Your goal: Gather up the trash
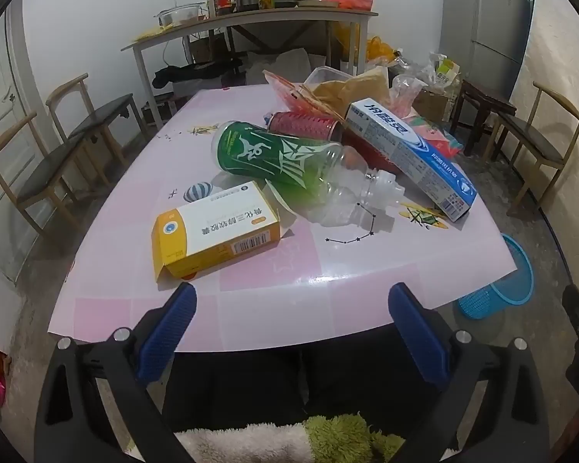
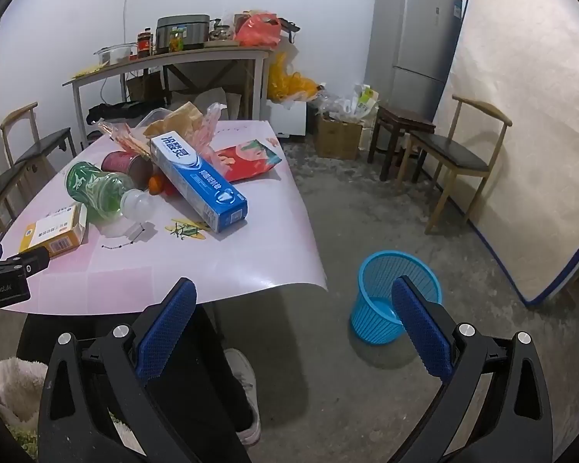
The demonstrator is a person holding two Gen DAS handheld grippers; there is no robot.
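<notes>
Now both tongs are released, wide apart and touching nothing: left gripper hangs before the yellow box and green bottle; right gripper has the blue basket just ahead on its right

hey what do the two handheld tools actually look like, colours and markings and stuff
Both match: the left tool and right tool each have two blue fingers with a dotted, textured grip face, set on black angular frames with triangular cutouts and round silver bolts. In the right wrist view, the left tool's black body shows white lettering, partly cut off. No cables or sleeves are visible.
</notes>
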